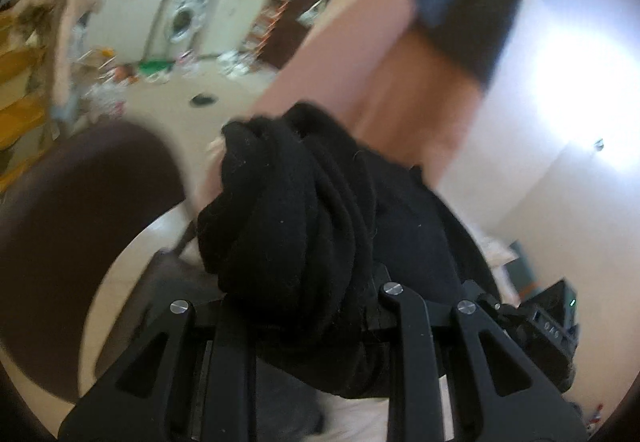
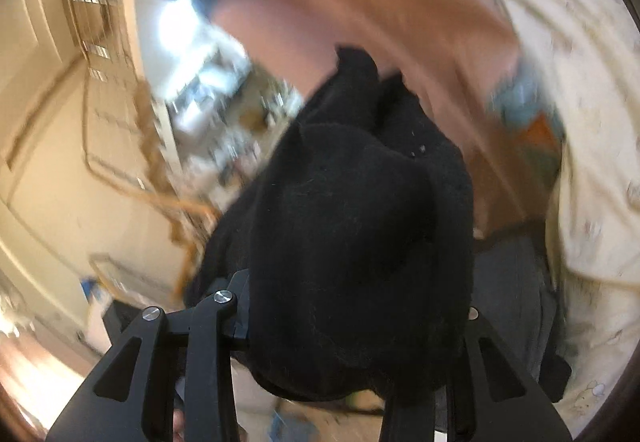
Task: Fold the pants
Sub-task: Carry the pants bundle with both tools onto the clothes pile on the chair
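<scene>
The black pants (image 1: 292, 226) hang bunched over my left gripper (image 1: 308, 306), which is shut on the fabric; the fingertips are hidden under it. In the right wrist view the same black pants (image 2: 352, 242) drape over my right gripper (image 2: 352, 338), which is shut on them, its fingertips also buried. Both grippers hold the pants up in the air. The person's bare legs (image 1: 360, 54) stand just behind the cloth and also show in the right wrist view (image 2: 360, 14).
A dark brown round seat (image 1: 72, 226) sits low at left. A washing machine (image 1: 184, 18) and floor clutter lie far back. A cream patterned sheet (image 2: 580, 122) fills the right side. Wooden wardrobe panels (image 2: 60, 122) stand at left.
</scene>
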### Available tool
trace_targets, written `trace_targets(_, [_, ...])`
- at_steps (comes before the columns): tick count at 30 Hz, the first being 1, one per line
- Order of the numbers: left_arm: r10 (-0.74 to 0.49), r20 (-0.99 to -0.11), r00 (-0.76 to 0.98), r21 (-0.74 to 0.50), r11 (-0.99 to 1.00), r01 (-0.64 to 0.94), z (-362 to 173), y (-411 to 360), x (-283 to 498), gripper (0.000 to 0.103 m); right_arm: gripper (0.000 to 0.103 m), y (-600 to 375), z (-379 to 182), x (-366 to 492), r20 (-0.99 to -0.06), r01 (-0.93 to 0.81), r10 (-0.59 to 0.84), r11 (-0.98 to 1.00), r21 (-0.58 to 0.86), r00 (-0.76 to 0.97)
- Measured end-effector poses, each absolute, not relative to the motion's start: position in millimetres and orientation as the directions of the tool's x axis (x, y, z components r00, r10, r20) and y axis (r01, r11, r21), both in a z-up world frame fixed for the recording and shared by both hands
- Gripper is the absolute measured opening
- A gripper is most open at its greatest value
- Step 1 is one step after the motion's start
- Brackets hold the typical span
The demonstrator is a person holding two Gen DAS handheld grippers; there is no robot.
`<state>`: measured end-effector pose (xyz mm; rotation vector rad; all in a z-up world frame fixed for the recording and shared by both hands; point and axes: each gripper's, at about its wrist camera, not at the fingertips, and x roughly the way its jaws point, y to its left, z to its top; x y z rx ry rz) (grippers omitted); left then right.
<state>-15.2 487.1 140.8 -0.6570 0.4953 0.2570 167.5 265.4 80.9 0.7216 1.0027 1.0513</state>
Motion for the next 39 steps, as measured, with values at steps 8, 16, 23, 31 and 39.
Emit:
trace_targets(8, [-0.027, -0.733, 0.679, -0.504, 0.692, -0.517, -63, 493, -54, 0.024, 0.055, 256, -133, 129, -0.488, -0.13, 0.863, 0.473, 0.871, -0.129])
trace_targets(16, [0.011, -0.772, 0.635, -0.461, 0.679, -0.572, -67, 501, -80, 0.062, 0.078, 213, -133, 112, -0.513, -0.099, 0.843, 0.503, 0.859, -0.161])
trace_targets(23, [0.155, -0.706, 0.691, -0.345, 0.777, -0.527, 12, 482, -105, 0.063, 0.079, 185, -46, 143, -0.701, -0.368, 0.713, 0.658, 0.657, 0.023])
trace_targets(31, [-0.056, -0.843, 0.534, -0.393, 0.743, -0.542, -33, 525, 25, 0.022, 0.014, 292, -47, 185, -0.766, -0.514, 0.639, 0.638, 0.573, -0.062])
trace_targets(39, [0.02, -0.851, 0.526, -0.299, 0.803, -0.515, -38, 533, 15, 0.004, 0.0, 273, -54, 188, -0.823, -0.509, 0.564, 0.726, 0.462, 0.058])
